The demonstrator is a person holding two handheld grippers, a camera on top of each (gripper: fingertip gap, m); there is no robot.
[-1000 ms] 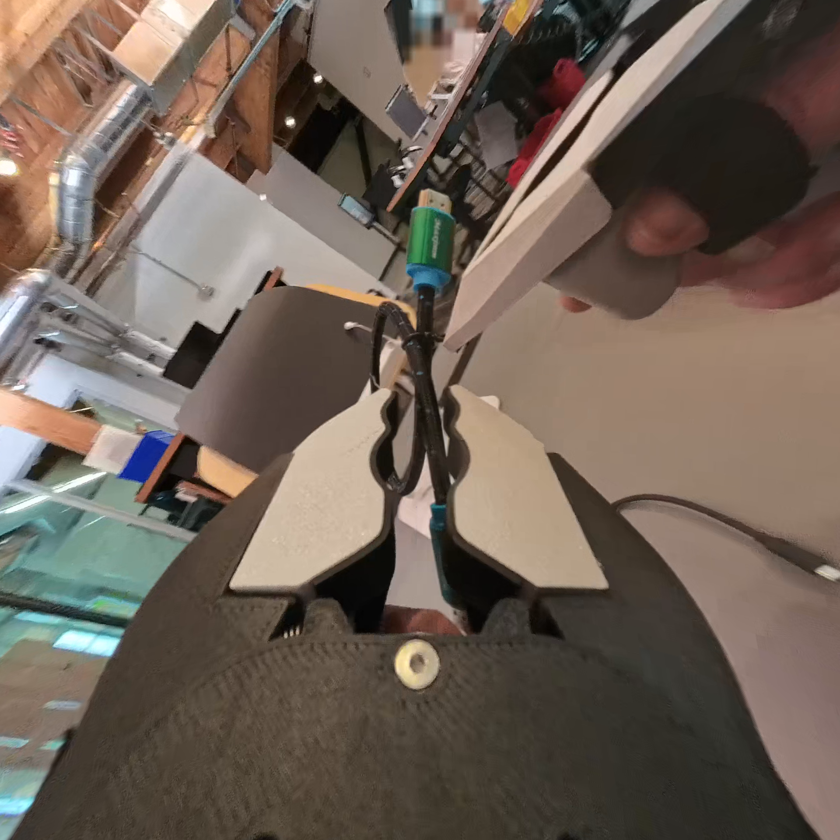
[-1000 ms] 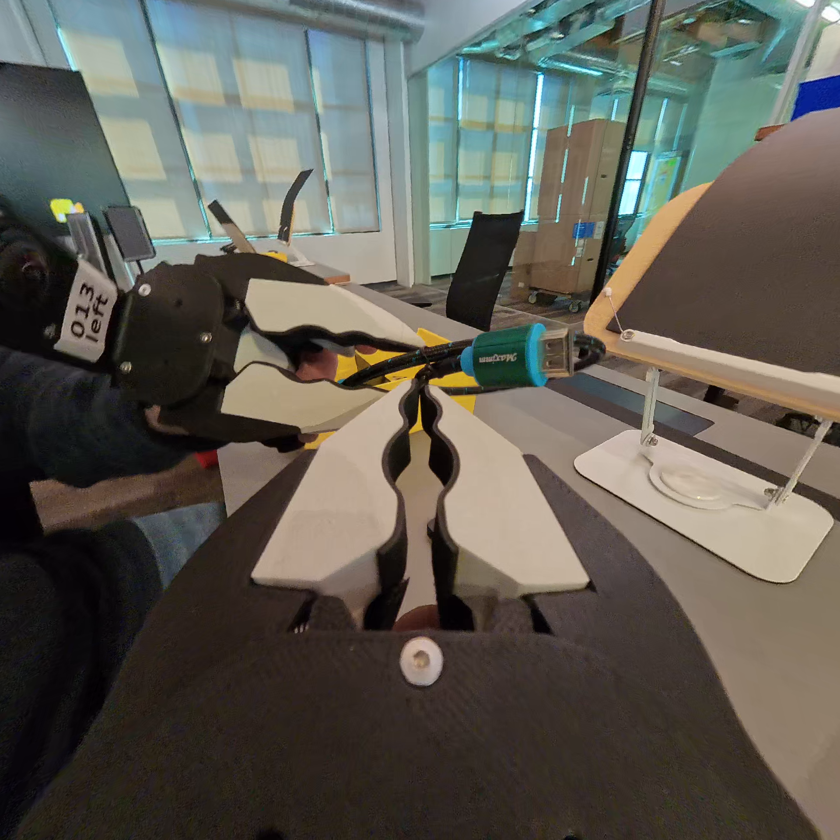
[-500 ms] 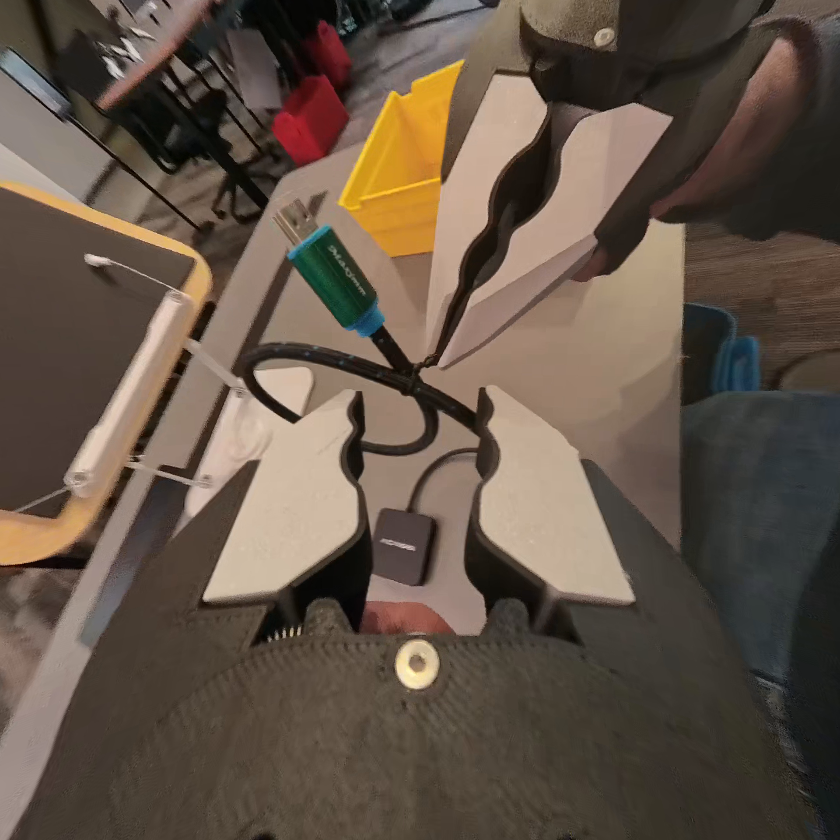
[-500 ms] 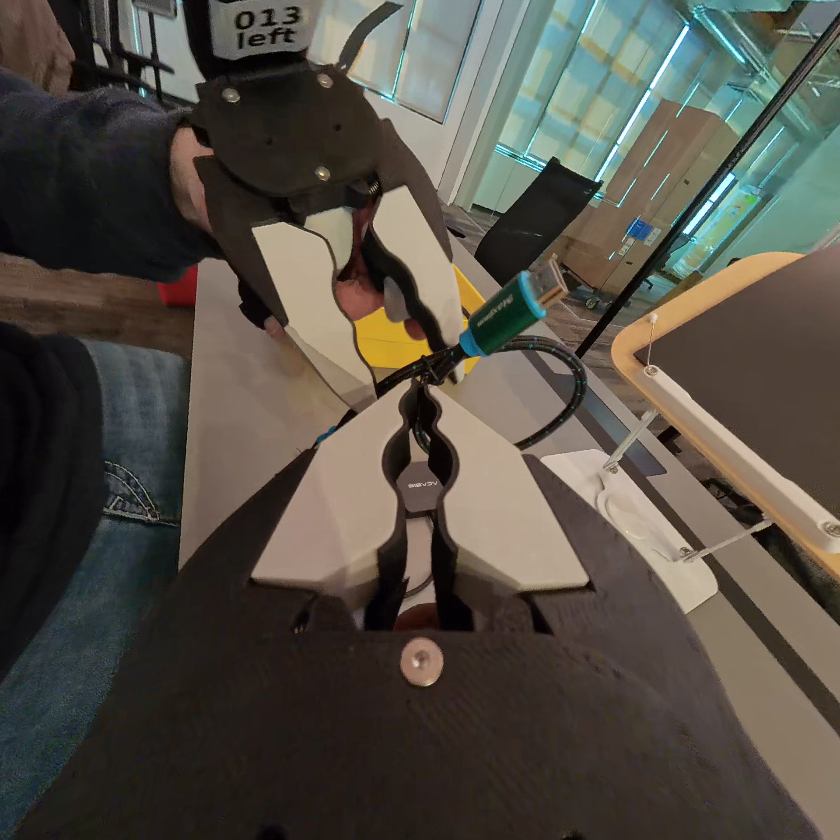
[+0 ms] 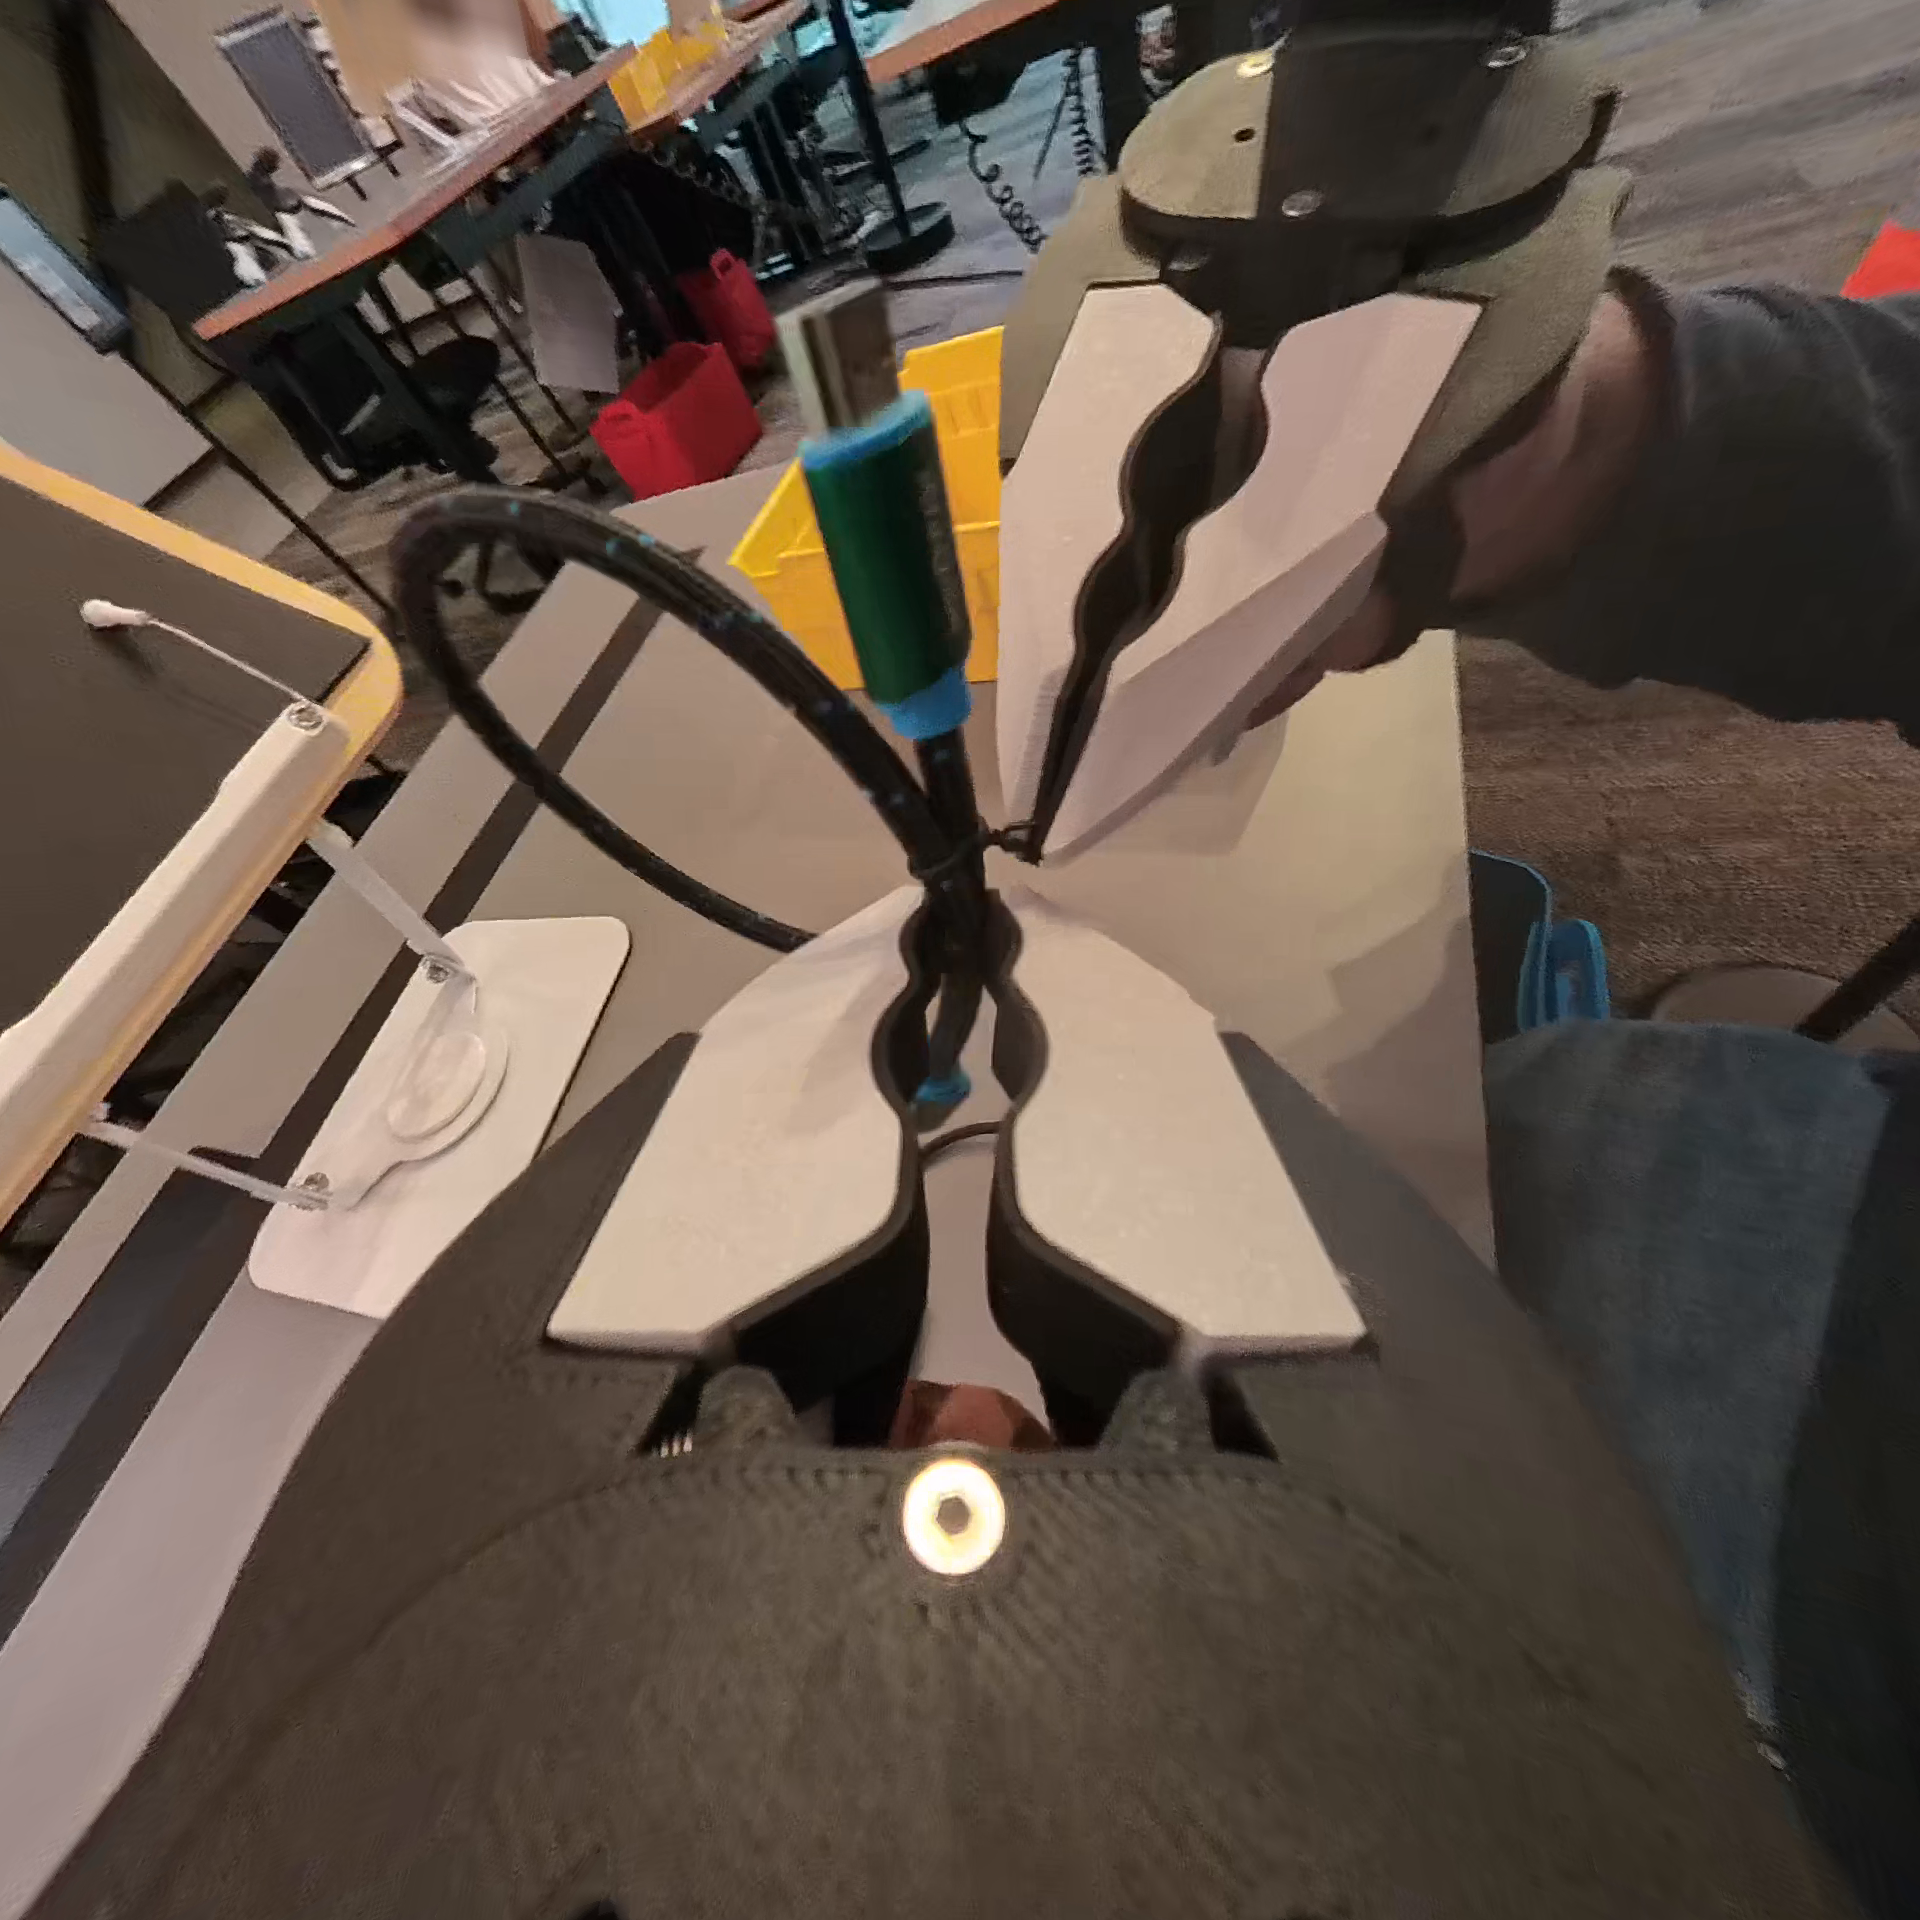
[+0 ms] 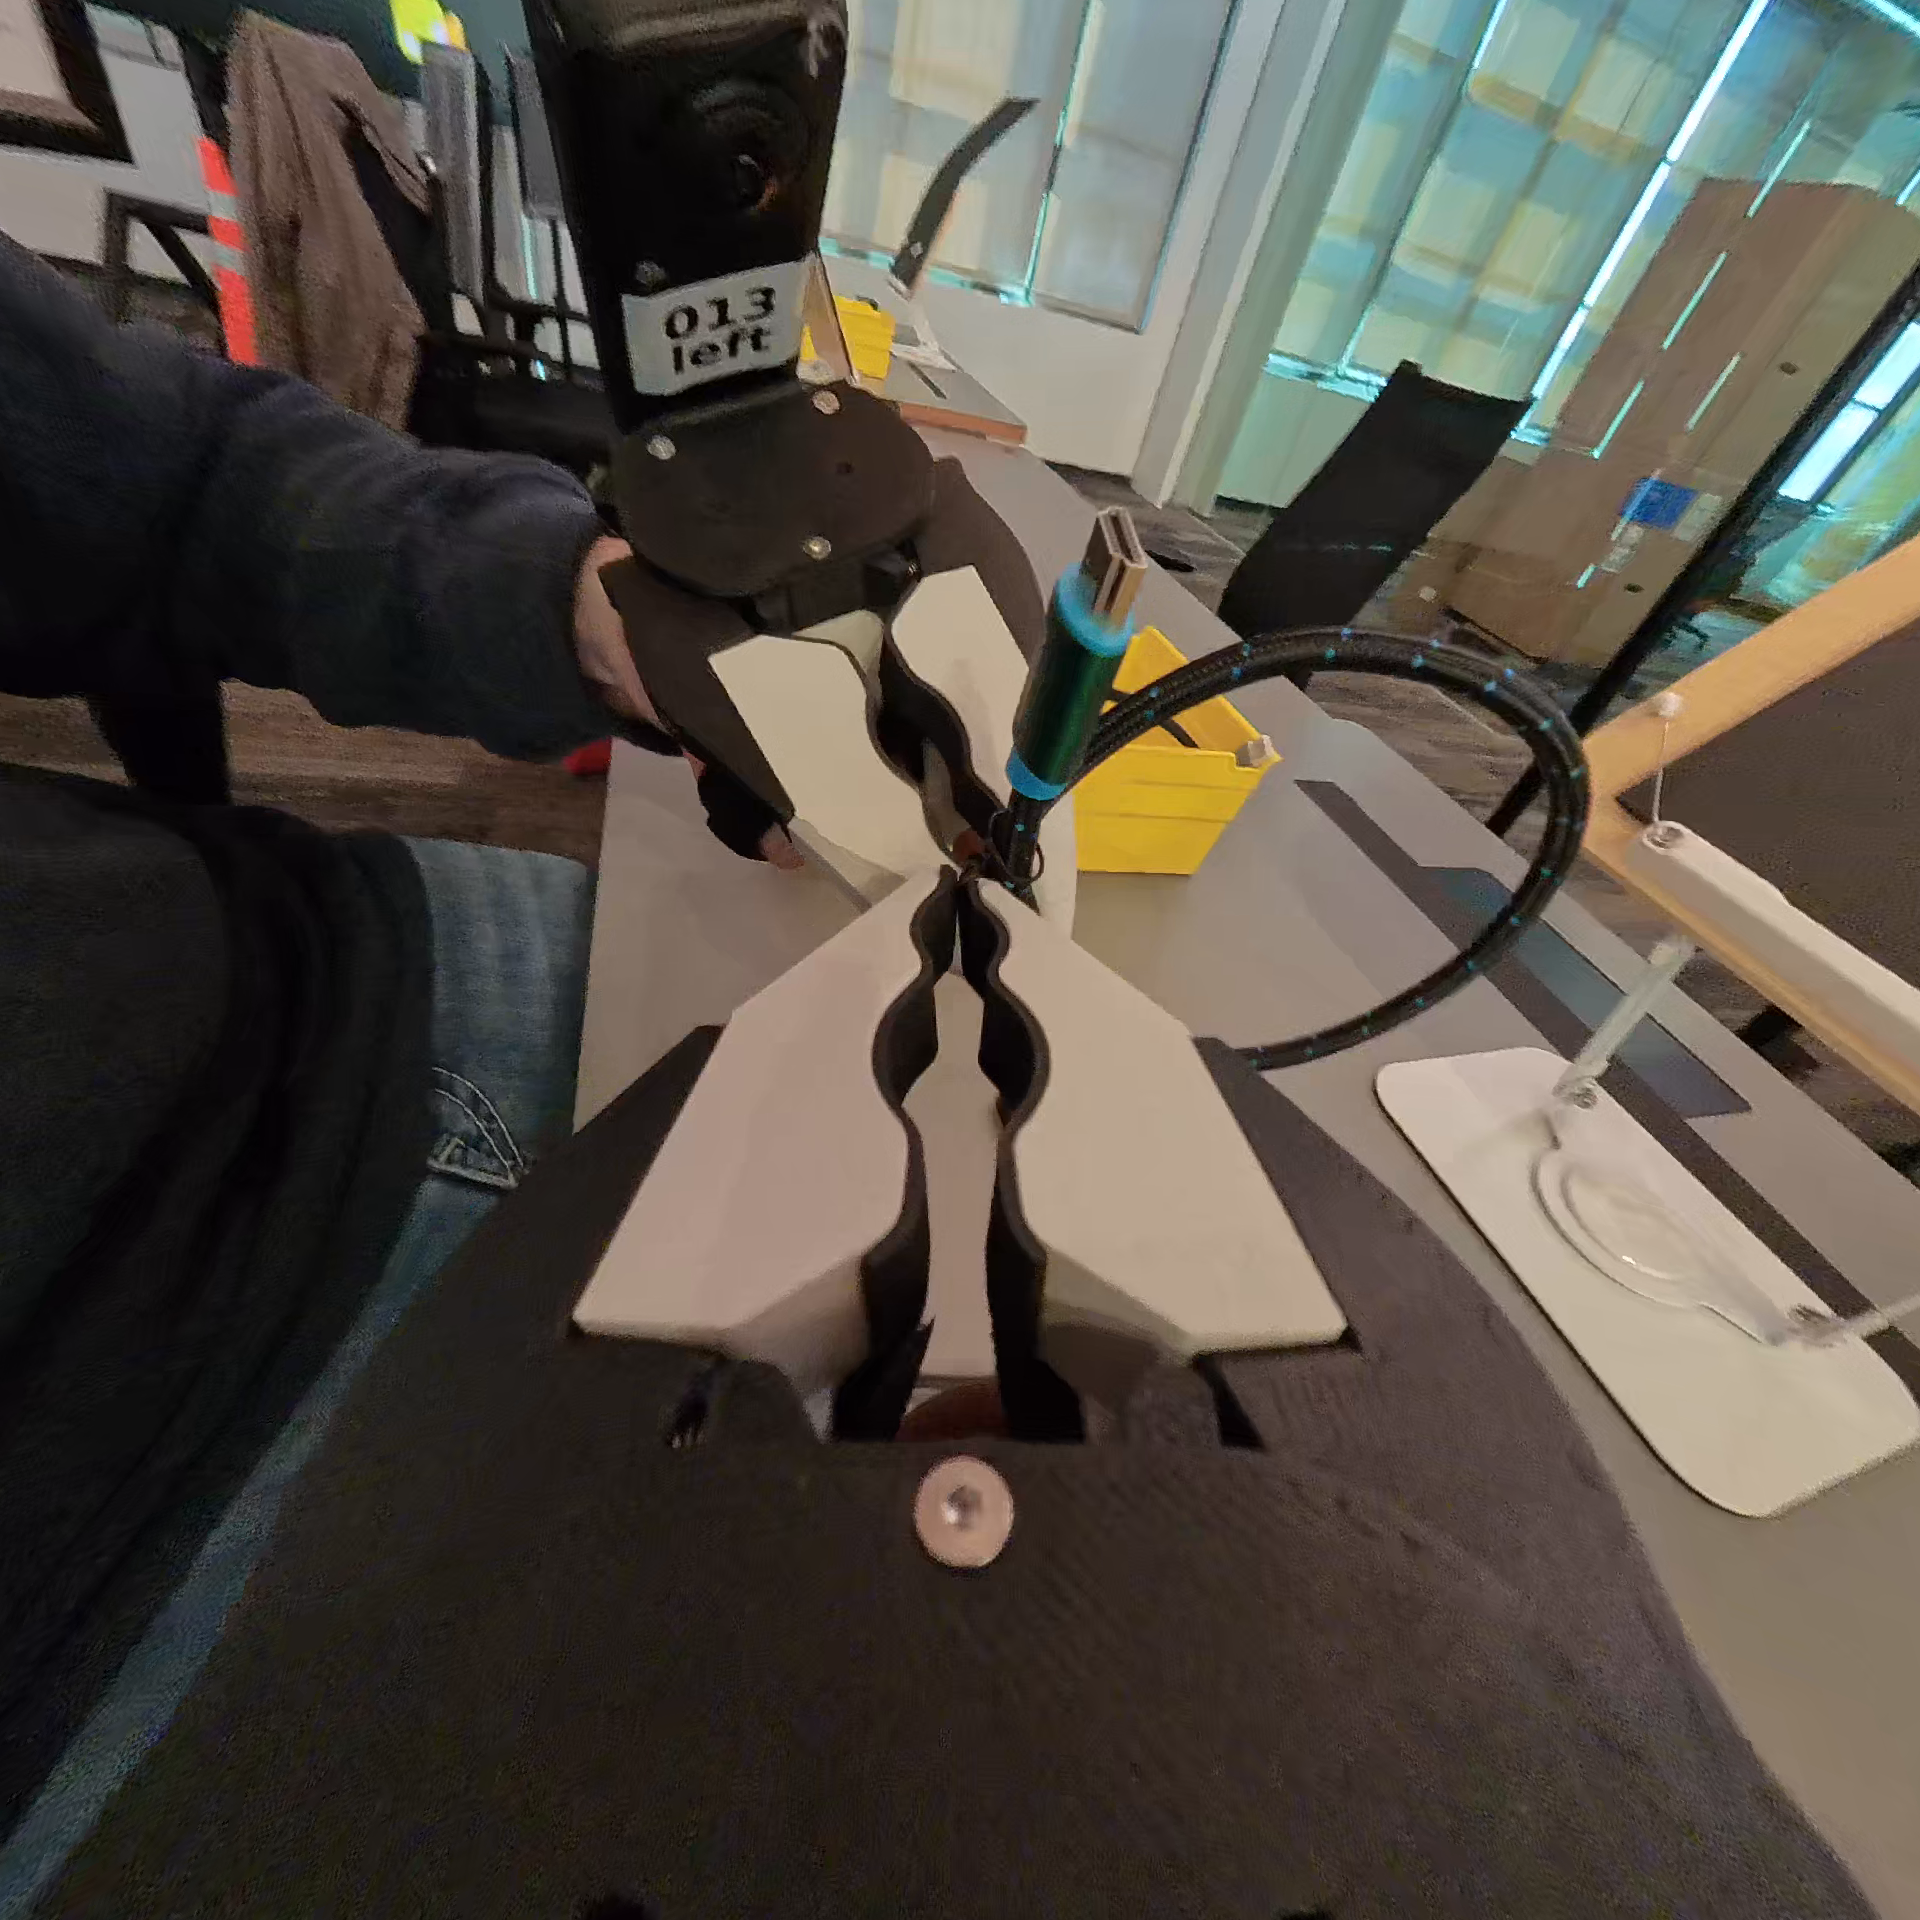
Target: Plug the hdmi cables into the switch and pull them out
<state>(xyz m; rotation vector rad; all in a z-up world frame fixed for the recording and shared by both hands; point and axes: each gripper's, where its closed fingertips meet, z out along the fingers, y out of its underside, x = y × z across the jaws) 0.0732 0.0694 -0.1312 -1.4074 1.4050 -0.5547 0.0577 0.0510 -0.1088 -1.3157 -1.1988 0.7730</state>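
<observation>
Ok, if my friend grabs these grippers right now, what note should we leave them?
Left gripper: shut on the braided HDMI cable, just below its green plug.
Right gripper: shut, with its tips at the thin tie bundling the cable. Whether it grips the tie is unclear.
Things: the cable is held above the grey table, with the plug pointing up and free. The switch is not in view.
Done: nothing is plugged in.
Left: free the cable, plug it into the switch, pull it out.
</observation>
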